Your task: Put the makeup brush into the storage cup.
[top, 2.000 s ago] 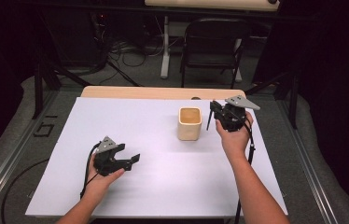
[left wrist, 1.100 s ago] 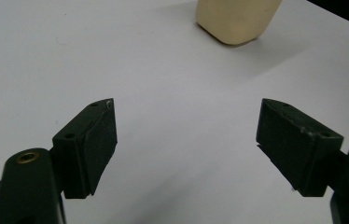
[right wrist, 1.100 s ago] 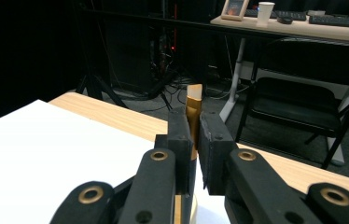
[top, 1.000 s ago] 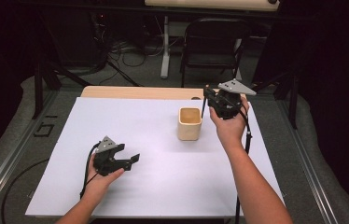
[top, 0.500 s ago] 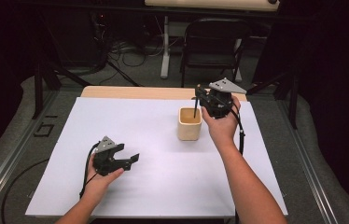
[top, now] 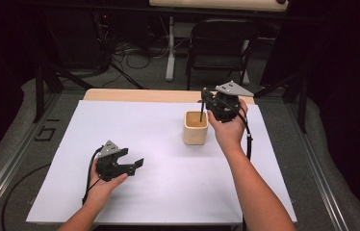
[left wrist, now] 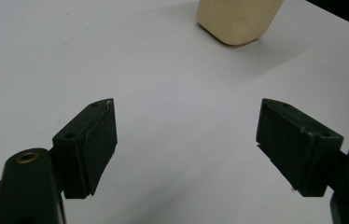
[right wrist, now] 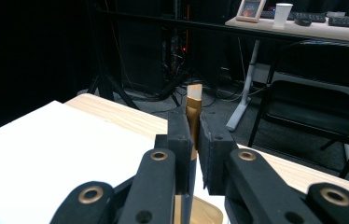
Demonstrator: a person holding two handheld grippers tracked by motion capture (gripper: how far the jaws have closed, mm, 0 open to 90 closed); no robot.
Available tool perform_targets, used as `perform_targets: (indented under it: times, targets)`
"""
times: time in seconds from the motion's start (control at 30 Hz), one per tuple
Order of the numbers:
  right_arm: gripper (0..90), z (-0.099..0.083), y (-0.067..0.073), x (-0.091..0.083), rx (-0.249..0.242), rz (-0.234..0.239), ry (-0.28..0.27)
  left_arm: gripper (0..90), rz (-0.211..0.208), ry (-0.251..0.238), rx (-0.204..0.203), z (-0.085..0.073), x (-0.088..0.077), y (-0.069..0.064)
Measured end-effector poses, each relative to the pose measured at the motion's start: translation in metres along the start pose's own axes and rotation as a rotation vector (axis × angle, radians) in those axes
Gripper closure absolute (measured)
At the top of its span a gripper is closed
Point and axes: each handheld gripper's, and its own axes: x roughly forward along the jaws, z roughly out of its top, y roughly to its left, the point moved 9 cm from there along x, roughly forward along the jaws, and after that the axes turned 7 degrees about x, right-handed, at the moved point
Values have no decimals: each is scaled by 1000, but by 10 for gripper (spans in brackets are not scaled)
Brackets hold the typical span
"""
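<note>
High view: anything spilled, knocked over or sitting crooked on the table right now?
Nothing stands out. The beige cup stands upright on the white sheet, with nothing spilled around it. The right gripper holds a thin dark stick nearly upright over the cup's mouth. The left gripper rests open near the table's front, holding nothing.

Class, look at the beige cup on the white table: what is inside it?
The beige cup shows a pale inner wall, with a thin dark stick held by the right tongs reaching into its mouth. Its bottom is hidden by the rim.
</note>
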Motion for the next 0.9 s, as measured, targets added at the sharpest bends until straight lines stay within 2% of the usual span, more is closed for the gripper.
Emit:
perform_targets:
  times: [0.9]
  targets:
    - [841, -28, -6, 15, 9, -18, 41, 209, 3, 4, -1, -1, 0, 1]
